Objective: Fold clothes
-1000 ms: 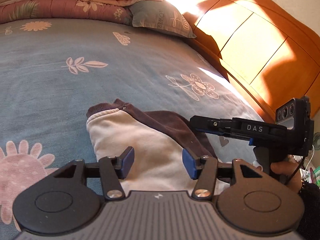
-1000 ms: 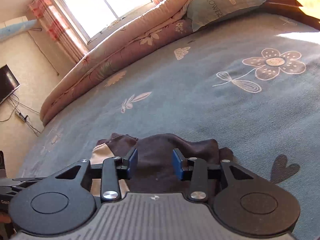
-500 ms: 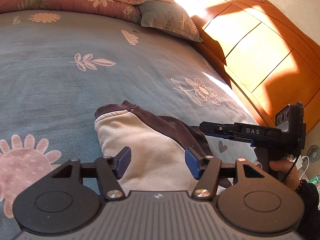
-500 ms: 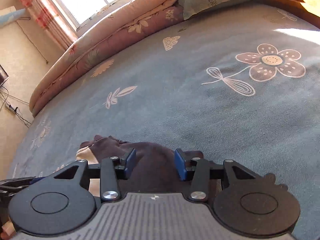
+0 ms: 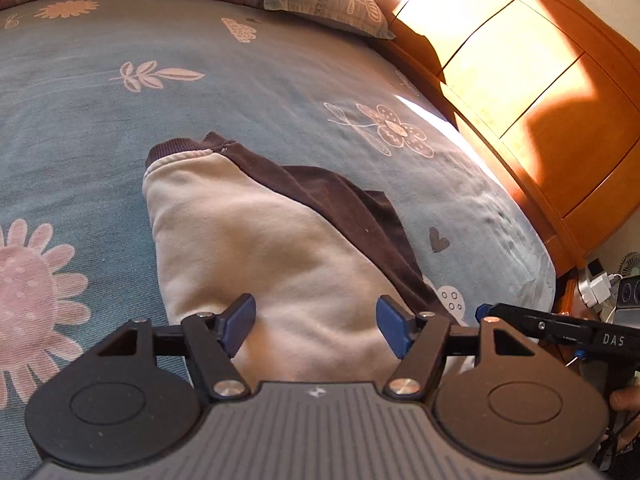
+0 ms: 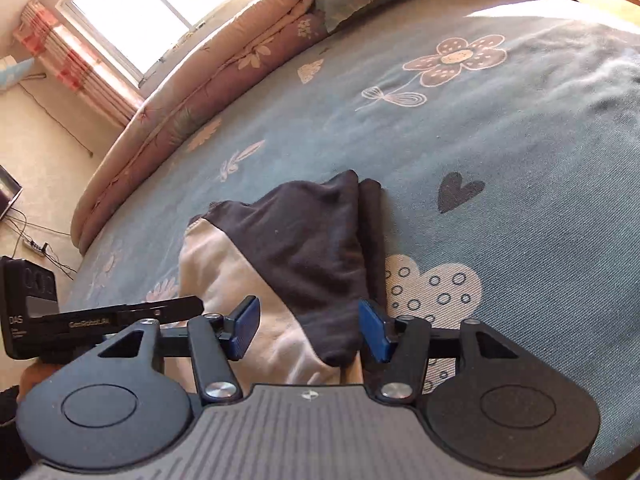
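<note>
Now the folded garment (image 5: 260, 240) lies beneath both opening hand-held grippers (image 5: 316, 324).

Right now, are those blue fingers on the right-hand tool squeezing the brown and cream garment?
Apart. In the right wrist view the right gripper has its fingers opening, with clear gaps beside the garment lying between them on the bed.

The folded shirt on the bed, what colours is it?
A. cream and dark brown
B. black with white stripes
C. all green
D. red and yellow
A: the folded shirt shows a cream body with a dark brown sleeve and collar edge, lying on the blue flowered bedsheet.
</note>
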`<state>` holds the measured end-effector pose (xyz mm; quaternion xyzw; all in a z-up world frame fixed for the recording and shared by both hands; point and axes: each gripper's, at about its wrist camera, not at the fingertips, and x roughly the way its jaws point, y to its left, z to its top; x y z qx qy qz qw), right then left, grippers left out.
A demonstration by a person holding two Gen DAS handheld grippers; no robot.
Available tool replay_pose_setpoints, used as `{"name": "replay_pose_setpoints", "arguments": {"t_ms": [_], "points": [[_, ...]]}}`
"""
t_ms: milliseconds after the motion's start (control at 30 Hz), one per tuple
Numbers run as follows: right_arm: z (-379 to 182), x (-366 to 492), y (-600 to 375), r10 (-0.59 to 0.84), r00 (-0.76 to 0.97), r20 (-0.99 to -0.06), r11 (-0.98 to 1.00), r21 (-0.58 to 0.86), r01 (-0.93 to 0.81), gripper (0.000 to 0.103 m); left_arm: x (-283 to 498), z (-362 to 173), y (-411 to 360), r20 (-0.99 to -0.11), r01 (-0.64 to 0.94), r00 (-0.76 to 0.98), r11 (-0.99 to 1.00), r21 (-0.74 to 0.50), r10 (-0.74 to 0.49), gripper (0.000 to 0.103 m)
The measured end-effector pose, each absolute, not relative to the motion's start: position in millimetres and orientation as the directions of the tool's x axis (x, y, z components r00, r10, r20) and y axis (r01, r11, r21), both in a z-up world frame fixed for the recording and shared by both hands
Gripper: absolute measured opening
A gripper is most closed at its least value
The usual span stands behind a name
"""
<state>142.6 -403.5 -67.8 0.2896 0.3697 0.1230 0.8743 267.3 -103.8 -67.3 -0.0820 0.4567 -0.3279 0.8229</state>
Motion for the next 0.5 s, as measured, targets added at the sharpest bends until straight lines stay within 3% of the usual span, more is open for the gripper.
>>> {"name": "replay_pose_setpoints", "arguments": {"t_ms": [167, 233, 267, 333, 500], "points": [[-80.0, 148.5, -374.9, 0.460, 0.634, -0.622, 0.816, 0.577, -0.025, 0.064, 251.7, -49.3, -99.5, -0.687, 0.485, 0.404, 0.778, -0.399, -0.604, 0.068], [-97.5, 148.8, -379.3, 0.397, 0.614, -0.682, 0.837, 0.543, 0.062, 0.054, 247.2, -47.1, -94.1, -0.699, 0.480, 0.417, 0.794, -0.373, -0.580, 0.068], [-100.5, 142.8, -385.2, 0.400, 0.619, -0.676, 0.822, 0.563, 0.083, 0.042, 246.3, -47.4, -90.5, -0.703, 0.476, 0.418, 0.797, -0.371, -0.576, 0.068], [-98.0, 130.4, -391.7, 0.401, 0.635, -0.660, 0.807, 0.583, 0.097, 0.042, 246.2, -48.1, -86.3, -0.705, 0.474, 0.418, 0.800, -0.369, -0.573, 0.068], [-79.1, 121.3, -373.1, 0.407, 0.643, -0.649, 0.844, 0.537, 0.008, 0.059, 254.4, -53.0, -96.3, -0.700, 0.500, 0.403, 0.782, -0.372, -0.590, 0.068]]}}
